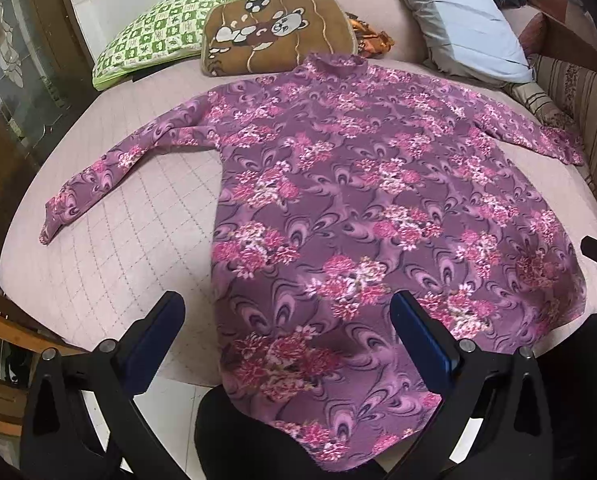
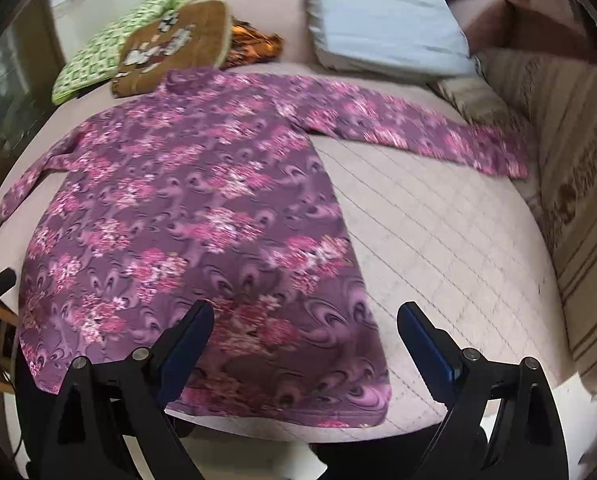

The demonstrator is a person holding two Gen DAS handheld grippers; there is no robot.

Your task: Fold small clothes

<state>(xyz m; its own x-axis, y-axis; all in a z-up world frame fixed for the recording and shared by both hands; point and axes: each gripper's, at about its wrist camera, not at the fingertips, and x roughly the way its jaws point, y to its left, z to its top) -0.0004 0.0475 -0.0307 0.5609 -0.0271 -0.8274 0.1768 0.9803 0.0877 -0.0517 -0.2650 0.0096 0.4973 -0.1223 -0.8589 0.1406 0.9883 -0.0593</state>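
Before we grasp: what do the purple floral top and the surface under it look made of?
Purple floral top: soft matte knit, probably fleece or brushed jersey; the printed surface looks fuzzy, with no sheen, and drapes limply over the near edge. Pink mattress cover: quilted woven fabric, matte; diamond stitch lines show across it. Exact fibres cannot be told.

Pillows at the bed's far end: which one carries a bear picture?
The brown pillow in the middle; the green checked pillow lies to its left, the pale blue pillow to its right.

purple floral top (image 2: 202,208) flat on quilted bed (image 2: 438,240) | right gripper (image 2: 306,340) fingers apart, above hem
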